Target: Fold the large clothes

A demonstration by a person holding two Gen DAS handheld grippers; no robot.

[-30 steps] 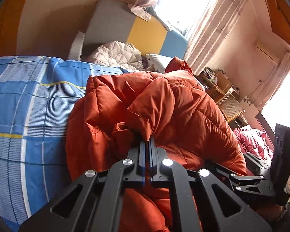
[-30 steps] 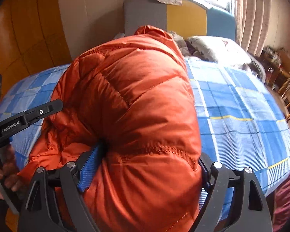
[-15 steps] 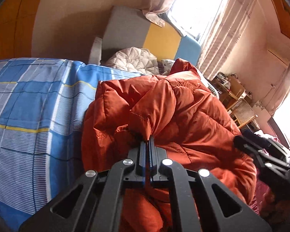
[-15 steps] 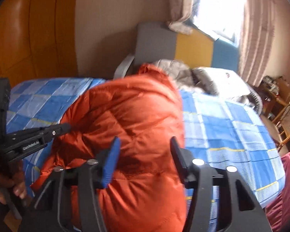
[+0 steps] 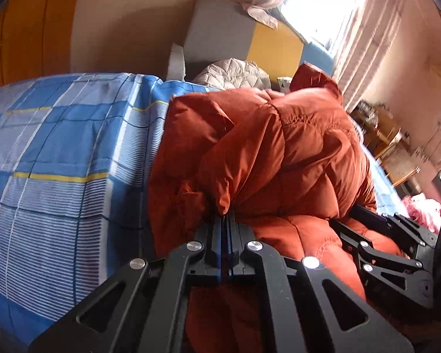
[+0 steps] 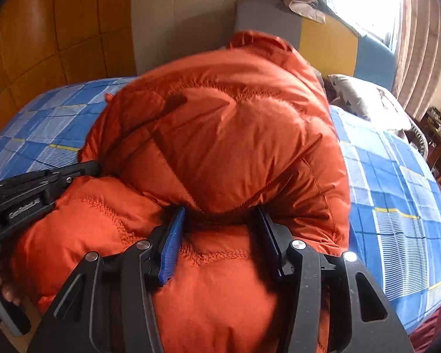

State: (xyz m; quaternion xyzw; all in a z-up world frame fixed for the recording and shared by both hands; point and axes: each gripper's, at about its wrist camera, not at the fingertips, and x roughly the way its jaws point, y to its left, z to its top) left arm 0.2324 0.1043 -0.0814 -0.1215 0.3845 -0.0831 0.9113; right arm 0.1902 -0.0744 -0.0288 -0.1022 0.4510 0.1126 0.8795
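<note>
A puffy orange jacket [image 5: 279,153] lies bunched on a bed with a blue checked sheet [image 5: 58,147]. My left gripper [image 5: 227,220] is shut on a thin fold at the jacket's near edge. In the right wrist view the left gripper [image 6: 85,169] comes in from the left against the jacket [image 6: 235,135]. My right gripper [image 6: 220,214] is shut on a thick padded roll of the jacket, which bulges up between its pads. In the left wrist view the right gripper [image 5: 345,220] sits at the jacket's right side. The jacket's underside is hidden.
A grey, yellow and blue headboard [image 5: 273,50] stands at the far end, with a quilted grey blanket [image 5: 232,72] and a pillow [image 6: 364,100] before it. Wooden furniture [image 5: 382,129] and pink cloth [image 5: 423,209] lie to the right. A hand [image 6: 6,291] holds the left gripper's handle.
The right gripper's jaws narrowed from wide apart onto a thick roll of the jacket, then moved in lower over it. The left gripper kept its pinch and dipped slightly.
</note>
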